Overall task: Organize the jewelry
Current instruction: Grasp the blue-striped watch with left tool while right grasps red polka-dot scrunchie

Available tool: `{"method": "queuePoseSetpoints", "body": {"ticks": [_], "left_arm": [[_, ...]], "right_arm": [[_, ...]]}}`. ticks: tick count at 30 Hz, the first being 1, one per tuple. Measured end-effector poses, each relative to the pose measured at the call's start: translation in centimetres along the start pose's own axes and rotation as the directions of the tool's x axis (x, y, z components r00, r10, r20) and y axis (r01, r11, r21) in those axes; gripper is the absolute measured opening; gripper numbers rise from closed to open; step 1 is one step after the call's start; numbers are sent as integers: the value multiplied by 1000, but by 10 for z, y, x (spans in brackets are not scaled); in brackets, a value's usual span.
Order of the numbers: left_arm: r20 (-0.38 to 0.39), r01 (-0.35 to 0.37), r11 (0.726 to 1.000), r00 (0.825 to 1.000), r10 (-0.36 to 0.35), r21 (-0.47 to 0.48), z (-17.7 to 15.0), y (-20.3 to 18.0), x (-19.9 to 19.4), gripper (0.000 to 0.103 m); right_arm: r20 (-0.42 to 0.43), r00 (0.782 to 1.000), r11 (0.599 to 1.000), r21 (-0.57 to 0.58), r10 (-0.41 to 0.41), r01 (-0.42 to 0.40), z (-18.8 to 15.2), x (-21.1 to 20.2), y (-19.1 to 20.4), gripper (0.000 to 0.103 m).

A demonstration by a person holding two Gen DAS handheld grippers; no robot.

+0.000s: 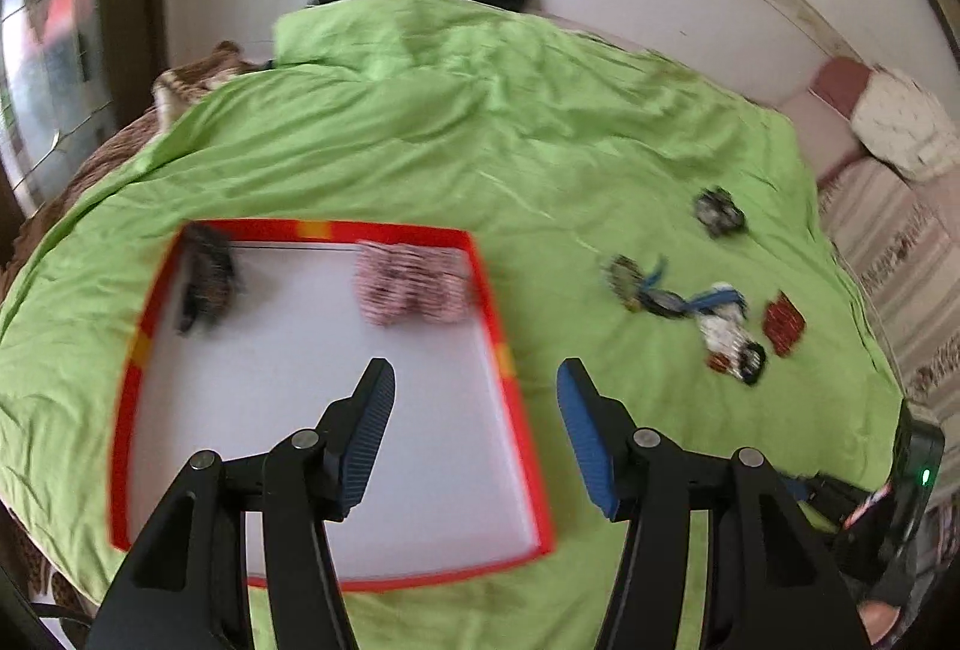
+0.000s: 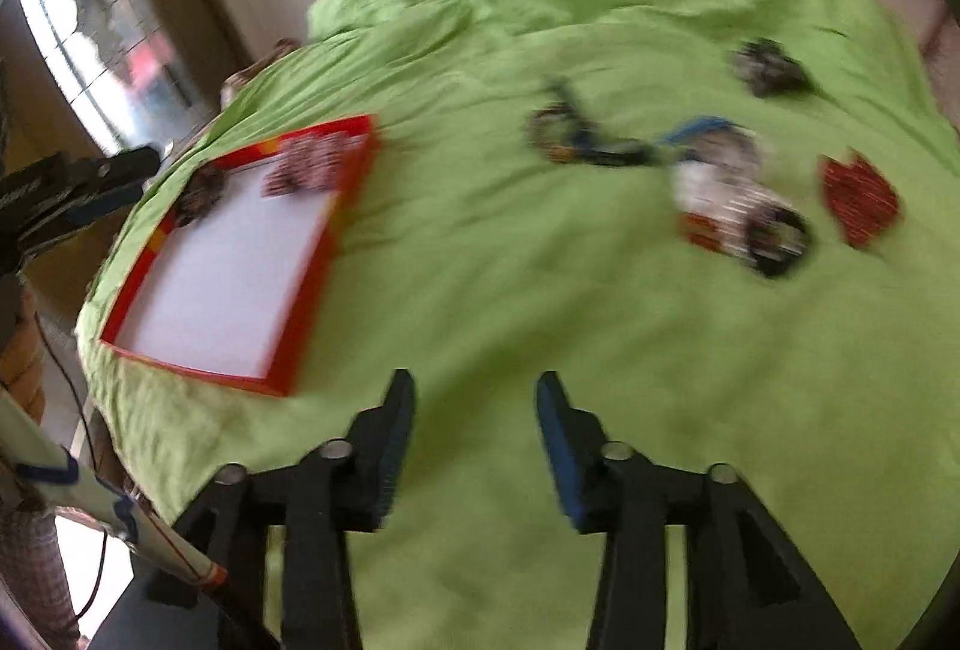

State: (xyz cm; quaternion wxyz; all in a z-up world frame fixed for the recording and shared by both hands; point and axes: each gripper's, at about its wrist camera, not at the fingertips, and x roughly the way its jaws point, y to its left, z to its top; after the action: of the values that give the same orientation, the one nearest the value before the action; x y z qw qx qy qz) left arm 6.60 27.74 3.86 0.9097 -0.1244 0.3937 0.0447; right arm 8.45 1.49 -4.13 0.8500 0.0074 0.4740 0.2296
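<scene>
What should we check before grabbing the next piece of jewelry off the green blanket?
1. Left gripper empty, fingers apart: ok.
2. Right gripper empty, fingers apart: ok.
3. Red tray has free white floor: ok.
4. Two pieces already lie along the tray's far side: ok.
5. Red piece lies apart from the tangled pile, easy to take alone: ok.
6. Which piece in the pile is which: cannot tell, too blurred.

A lime-green bedspread (image 1: 480, 122) carries a red-rimmed white tray (image 1: 510, 410); inside lie pink-striped bangles (image 1: 414, 284) and a dark bundle (image 1: 207, 275).
</scene>
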Motion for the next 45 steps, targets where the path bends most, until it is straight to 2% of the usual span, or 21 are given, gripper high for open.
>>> {"method": "queuePoseSetpoints", "body": {"ticks": [7,13,15,18,27,30,41,45], "left_arm": [[-41,24,999,999,-22,42,-10,-64,23,55],[-56,45,993,998,-39,105,-10,-112,48,55],[-61,55,988,997,-47,142,-10,-130,59,55],[-67,58,977,997,-44,207,-10,-154,76,55],[-87,83,927,995,-54,366,-8,-198,124,55],[-102,98,918,993,-64,385,-1,-204,142,55],[-130,137,873,988,-85,468,21,-234,204,55],[-142,160,870,984,-105,466,25,-239,220,55]], "right_arm": [[32,995,984,151,-98,92,-17,-33,-101,54],[56,986,962,238,-155,138,-26,-49,-158,59],[60,984,956,253,-168,148,-24,-51,-172,63],[64,983,951,271,-173,149,-19,-51,-190,63],[80,982,952,270,-172,145,10,-35,-212,65],[76,985,959,253,-153,129,18,-23,-211,65],[95,976,947,278,-194,162,55,3,-232,65],[118,974,940,307,-194,150,67,7,-241,71]]}}
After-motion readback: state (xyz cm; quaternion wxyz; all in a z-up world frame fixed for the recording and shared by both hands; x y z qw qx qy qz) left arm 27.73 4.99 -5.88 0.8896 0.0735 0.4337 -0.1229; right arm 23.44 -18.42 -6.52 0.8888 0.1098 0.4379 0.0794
